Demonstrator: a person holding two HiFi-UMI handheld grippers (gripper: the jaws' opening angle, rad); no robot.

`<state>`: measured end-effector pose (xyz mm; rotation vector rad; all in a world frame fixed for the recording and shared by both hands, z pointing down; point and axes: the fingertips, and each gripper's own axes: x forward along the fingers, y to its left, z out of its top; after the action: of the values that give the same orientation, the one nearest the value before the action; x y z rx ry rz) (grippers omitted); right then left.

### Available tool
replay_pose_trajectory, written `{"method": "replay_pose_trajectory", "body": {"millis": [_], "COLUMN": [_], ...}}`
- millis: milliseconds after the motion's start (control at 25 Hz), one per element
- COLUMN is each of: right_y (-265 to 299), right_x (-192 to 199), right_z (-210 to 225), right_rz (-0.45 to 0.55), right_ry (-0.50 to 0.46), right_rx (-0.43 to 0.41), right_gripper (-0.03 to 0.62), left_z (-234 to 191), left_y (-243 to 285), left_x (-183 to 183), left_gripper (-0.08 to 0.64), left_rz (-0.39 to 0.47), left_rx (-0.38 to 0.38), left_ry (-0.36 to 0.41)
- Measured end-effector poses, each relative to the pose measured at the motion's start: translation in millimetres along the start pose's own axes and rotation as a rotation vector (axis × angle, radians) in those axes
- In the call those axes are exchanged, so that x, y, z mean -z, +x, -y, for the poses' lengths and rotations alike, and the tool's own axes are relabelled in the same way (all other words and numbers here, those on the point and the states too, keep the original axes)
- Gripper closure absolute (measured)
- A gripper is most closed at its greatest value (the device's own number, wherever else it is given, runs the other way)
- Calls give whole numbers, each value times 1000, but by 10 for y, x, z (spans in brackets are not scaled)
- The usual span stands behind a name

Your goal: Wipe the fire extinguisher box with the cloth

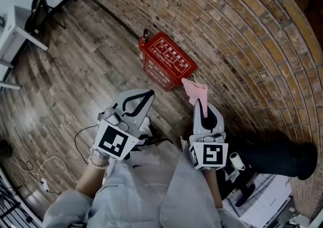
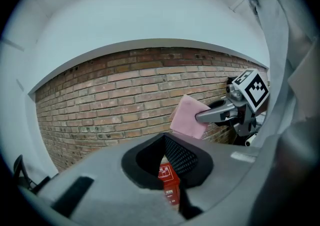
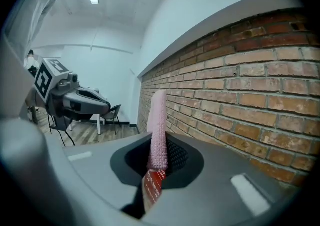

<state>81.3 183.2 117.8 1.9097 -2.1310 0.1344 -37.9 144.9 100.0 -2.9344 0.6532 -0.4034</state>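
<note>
Right tongs: the right tongs [image 1: 202, 105] are clenched on the pink cloth [image 1: 195, 91], pinching it at its lower edge.
Cloth: it sticks out past the tips as a loose flap. In the head view its free edge overlaps the near right corner of the box, but in the left gripper view it hangs in the air in front of the bricks, clear of the box.
Left tongs: the left tongs [image 1: 144, 97] are closed to a narrow slit and hold nothing.
Spacing: the two tongs are side by side and apart, both aimed at the box.
Fire extinguisher box: the red fire extinguisher box [image 1: 169, 60] stands on the wooden floor [image 1: 75, 86] ahead of both tongs.
Box edges: its far long side lies along the foot of the brick wall [image 1: 242, 35], and its top is uncovered.
Open room: there is bare floor in front of the box and to its left.
Farther out: a black chair [image 1: 38, 10] and a white worktop [image 1: 15, 30] stand well to the left, and a white cable [image 1: 50, 164] lies on the floor near the person's left sleeve.
</note>
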Motion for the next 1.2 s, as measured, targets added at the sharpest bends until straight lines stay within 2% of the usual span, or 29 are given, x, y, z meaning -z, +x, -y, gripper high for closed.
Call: {"method": "replay_pose_trajectory", "body": {"millis": [400,920,1200], "right_y": [486,929,1271], "right_x": [66,337,558], "right_z": [57,139,155], "right_rz": [-78,-126,-169], "right_ry": [-5,-19,34], "right_rx": [0,-137,-202], "right_gripper": [575,575,575], "left_z": [-452,-709,-846], "left_y": [299,434,439], "left_x": [157,300,467], "left_gripper": [563,563,563], "left_rz": [1,-62,-94], "left_rx": [21,-101,-154], "left_ry": [-34,-60,-73]}}
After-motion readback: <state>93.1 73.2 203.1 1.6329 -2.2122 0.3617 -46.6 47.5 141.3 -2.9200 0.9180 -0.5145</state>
